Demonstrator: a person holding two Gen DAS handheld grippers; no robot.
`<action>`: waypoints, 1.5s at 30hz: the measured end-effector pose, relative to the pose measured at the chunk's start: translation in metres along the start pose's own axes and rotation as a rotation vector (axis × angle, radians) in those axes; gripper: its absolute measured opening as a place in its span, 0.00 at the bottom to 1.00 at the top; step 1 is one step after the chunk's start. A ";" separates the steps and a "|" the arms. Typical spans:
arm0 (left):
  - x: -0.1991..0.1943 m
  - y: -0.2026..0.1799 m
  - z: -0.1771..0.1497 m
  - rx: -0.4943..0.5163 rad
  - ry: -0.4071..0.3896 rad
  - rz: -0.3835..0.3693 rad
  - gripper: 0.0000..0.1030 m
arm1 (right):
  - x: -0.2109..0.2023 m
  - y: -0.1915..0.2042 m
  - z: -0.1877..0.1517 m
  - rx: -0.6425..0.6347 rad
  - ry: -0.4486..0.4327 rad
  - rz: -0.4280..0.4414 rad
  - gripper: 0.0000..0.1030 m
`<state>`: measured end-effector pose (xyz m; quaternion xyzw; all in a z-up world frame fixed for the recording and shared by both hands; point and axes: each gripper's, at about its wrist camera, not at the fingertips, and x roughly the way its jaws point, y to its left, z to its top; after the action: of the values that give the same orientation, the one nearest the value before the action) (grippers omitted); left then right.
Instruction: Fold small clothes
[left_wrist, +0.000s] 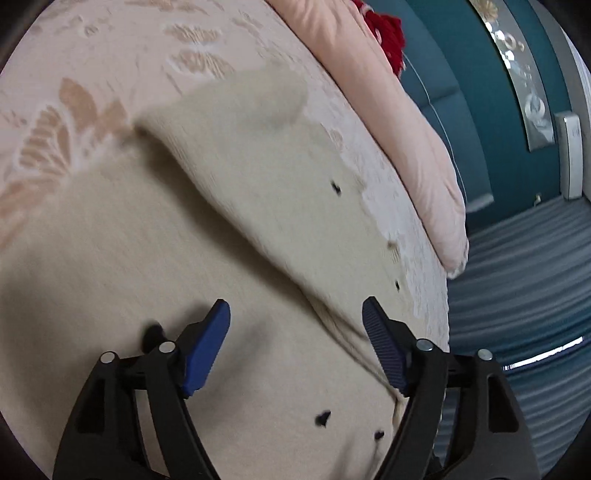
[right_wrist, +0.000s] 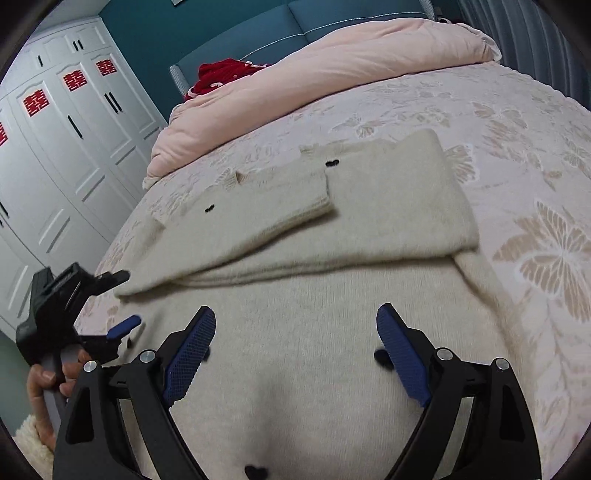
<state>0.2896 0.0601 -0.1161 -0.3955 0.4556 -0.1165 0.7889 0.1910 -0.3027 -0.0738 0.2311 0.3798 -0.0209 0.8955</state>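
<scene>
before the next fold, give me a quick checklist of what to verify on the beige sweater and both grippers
1. Left gripper open and holding nothing: ok, jaws apart above the knit.
2. Right gripper open and holding nothing: ok, jaws spread over the lower part.
3. Beige sweater lying on the bedspread: ok.
4. Sleeve already folded in across the body: ok, it lies on top.
5. Far half folded over squarely: ok, the folded panel lies flat.
6. Hem edge nearest the grippers laid straight: cannot tell, it is out of frame.
</scene>
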 end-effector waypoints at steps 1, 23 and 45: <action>-0.003 0.003 0.013 -0.010 -0.034 0.011 0.79 | 0.007 -0.002 0.013 0.020 -0.002 -0.002 0.84; 0.010 0.029 0.049 -0.043 -0.188 0.099 0.13 | 0.044 -0.033 0.077 0.096 -0.069 -0.094 0.06; 0.021 0.045 0.016 0.136 -0.315 0.138 0.13 | 0.006 -0.075 0.031 0.251 -0.120 -0.096 0.19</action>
<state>0.3060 0.0866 -0.1582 -0.3224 0.3433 -0.0295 0.8817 0.2001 -0.3820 -0.0890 0.3213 0.3306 -0.1247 0.8786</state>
